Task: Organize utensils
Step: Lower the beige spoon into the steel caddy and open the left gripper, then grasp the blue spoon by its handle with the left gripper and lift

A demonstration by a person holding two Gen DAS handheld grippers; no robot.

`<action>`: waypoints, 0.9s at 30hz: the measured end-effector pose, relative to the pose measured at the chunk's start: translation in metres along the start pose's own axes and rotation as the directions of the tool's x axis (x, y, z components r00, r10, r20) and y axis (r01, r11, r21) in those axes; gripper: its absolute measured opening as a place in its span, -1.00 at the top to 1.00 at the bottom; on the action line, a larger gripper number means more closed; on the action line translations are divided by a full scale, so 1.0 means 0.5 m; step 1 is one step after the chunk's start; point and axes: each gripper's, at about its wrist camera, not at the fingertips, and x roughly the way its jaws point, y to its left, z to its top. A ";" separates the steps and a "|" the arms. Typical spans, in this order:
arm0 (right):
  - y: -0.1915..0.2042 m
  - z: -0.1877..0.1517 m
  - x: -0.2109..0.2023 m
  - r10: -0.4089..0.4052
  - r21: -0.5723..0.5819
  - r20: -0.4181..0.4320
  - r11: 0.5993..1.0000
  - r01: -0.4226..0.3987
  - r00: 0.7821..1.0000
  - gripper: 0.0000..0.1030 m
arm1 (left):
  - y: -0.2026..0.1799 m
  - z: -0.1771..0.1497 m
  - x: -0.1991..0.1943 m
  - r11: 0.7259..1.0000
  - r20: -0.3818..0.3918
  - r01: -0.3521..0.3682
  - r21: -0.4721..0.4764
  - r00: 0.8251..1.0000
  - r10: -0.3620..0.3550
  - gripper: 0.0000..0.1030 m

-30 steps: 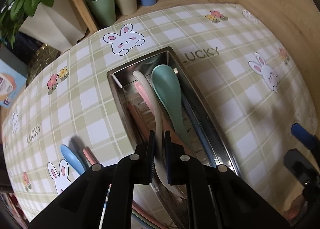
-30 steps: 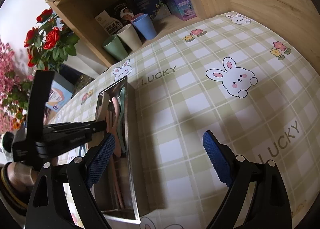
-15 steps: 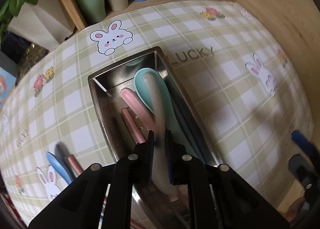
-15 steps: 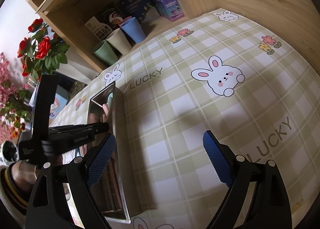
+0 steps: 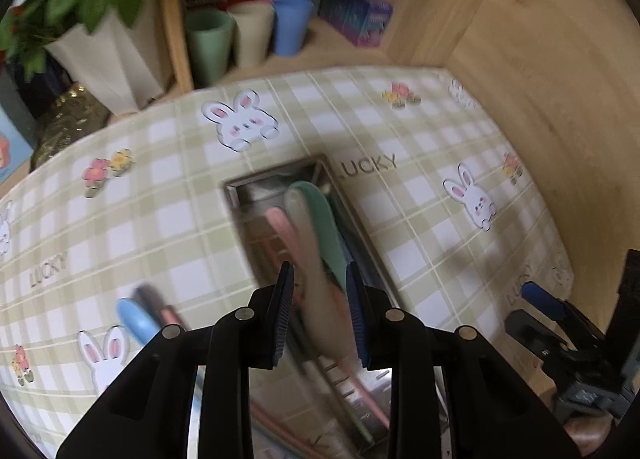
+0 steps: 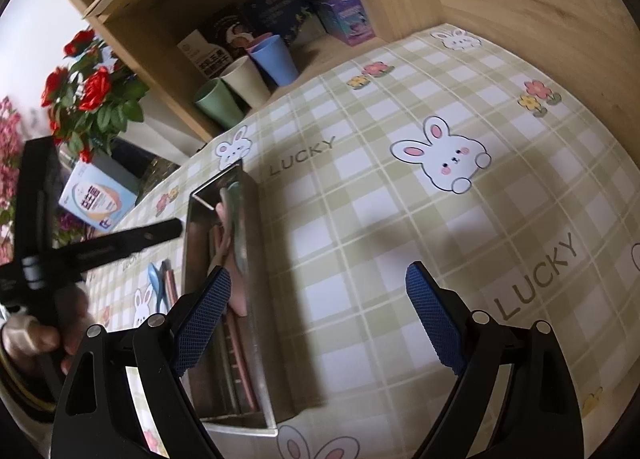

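Steel tray [image 5: 362, 227] holding spoons. Left gripper [image 5: 320, 311] jaws opening, beige spoon [image 5: 308, 243] lying loose between; snagging risk. Right gripper [image 6: 320, 319] gaping wide, empty, beside tray.

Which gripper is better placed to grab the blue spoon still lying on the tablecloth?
Left. The blue spoon lies left of the metal tray, beside the opening left gripper. The right gripper hovers beyond the tray's other side.

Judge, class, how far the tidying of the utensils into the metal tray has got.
Done: several spoons, including a cream spoon, lie in the metal tray. In hand: nothing; the left gripper is opening above it, and the right gripper is open and empty. Left: a blue spoon and other utensils beside it.
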 end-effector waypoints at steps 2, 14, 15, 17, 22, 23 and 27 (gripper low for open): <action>0.015 -0.003 -0.003 0.000 -0.018 0.003 1.000 0.000 1.000 -0.67 | 0.028 -0.011 -0.038 1.000 0.033 0.004 -0.014 0.999 -0.003 0.49; 0.097 -0.032 0.015 -0.036 -0.095 -0.008 0.995 0.035 0.999 -0.67 | 0.244 -0.140 -0.150 0.980 0.076 -0.067 -0.186 0.994 0.082 0.49; 0.106 -0.035 0.019 -0.036 -0.107 -0.013 0.994 0.034 0.999 -0.67 | 0.252 -0.149 -0.146 0.977 0.070 -0.067 -0.201 0.994 0.083 0.50; 0.116 -0.039 0.023 -0.037 -0.118 -0.018 0.992 0.034 0.999 -0.67 | 0.263 -0.169 -0.127 0.970 0.048 -0.057 -0.235 0.996 0.070 0.50; 0.123 -0.043 0.023 -0.041 -0.128 -0.025 0.991 0.037 0.999 -0.67 | 0.254 -0.197 -0.064 0.951 0.018 -0.003 -0.308 1.000 0.009 0.50; 0.122 -0.042 0.021 -0.043 -0.129 -0.026 0.991 0.040 0.999 -0.67 | 0.253 -0.200 -0.053 0.945 0.017 0.008 -0.326 1.000 -0.003 0.50; 0.113 -0.038 0.020 -0.053 -0.124 -0.025 0.991 0.050 0.998 -0.67 | 0.256 -0.213 -0.022 0.923 0.031 0.041 -0.383 0.999 -0.032 0.50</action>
